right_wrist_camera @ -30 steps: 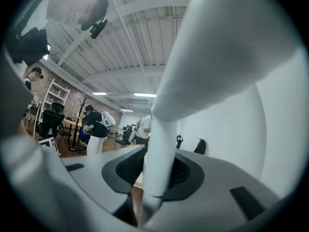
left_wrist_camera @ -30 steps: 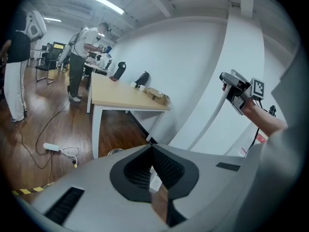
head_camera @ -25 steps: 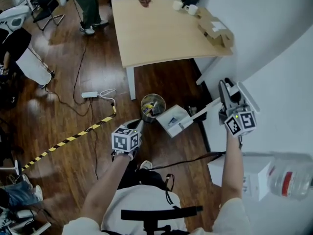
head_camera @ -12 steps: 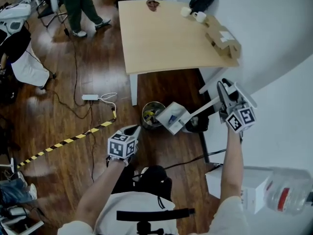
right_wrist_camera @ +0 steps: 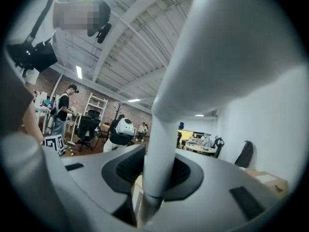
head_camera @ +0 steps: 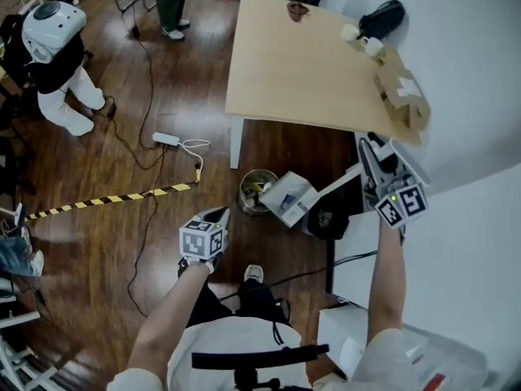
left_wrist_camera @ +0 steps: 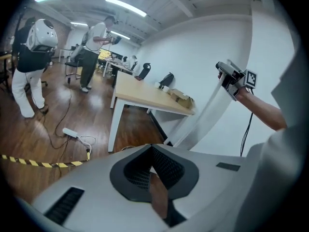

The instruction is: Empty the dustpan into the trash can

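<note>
Dustpan [head_camera: 289,200] is clamped by its handle [head_camera: 338,184] in the right gripper [head_camera: 366,165], just beside the trash can [head_camera: 254,187]. Left gripper [head_camera: 218,215] is closed up, empty.

We record, ahead of the left tongs [head_camera: 218,215] and right tongs [head_camera: 368,143], one wooden table [head_camera: 309,63] carrying a cardboard box [head_camera: 403,96], a black bag [head_camera: 381,16] and white cups [head_camera: 362,41]. On the wood floor [head_camera: 163,80], left of the left tongs: one white power strip [head_camera: 165,139], one yellow-black striped tape [head_camera: 106,199]. Farther left: a white-helmeted figure [head_camera: 53,47].
</note>
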`<state>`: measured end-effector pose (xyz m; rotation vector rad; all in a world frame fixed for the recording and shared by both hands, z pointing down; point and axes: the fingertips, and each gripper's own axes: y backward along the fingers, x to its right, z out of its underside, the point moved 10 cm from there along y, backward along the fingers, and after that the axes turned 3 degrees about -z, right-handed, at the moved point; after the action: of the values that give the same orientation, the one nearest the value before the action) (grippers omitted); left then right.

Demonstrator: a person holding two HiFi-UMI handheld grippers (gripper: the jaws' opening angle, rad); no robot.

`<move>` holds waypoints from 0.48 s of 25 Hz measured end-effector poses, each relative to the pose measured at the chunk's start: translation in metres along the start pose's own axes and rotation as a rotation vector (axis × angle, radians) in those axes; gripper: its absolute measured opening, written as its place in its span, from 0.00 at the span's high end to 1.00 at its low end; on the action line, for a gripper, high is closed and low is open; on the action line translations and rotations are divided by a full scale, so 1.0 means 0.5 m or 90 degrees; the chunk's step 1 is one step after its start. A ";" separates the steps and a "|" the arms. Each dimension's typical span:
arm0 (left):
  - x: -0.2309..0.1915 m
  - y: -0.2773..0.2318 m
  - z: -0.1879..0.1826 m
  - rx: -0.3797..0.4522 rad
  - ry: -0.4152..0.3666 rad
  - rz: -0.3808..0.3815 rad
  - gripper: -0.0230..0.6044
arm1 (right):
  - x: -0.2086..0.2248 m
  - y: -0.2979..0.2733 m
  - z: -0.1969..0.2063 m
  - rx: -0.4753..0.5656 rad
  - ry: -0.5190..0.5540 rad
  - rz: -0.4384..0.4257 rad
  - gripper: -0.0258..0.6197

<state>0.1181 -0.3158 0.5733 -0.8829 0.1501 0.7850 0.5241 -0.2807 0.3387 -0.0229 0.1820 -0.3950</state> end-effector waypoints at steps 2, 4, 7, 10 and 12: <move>0.025 -0.004 0.025 0.013 0.028 -0.019 0.98 | -0.001 -0.011 0.004 0.004 0.004 -0.050 0.76; 0.047 -0.001 0.051 0.024 0.050 -0.037 0.98 | 0.004 -0.022 0.010 0.010 0.009 -0.094 0.76; 0.073 0.010 0.090 0.026 0.070 -0.060 0.98 | 0.033 -0.036 0.012 0.022 0.019 -0.127 0.76; 0.086 0.021 0.122 0.018 0.082 -0.080 0.98 | 0.056 -0.052 0.012 0.025 0.027 -0.151 0.76; 0.086 0.027 0.139 0.011 0.088 -0.091 0.98 | 0.058 -0.065 0.013 0.024 0.034 -0.172 0.76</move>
<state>0.1267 -0.2353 0.5911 -0.9210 0.2138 0.5889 0.5393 -0.3221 0.3422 0.0002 0.2254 -0.6681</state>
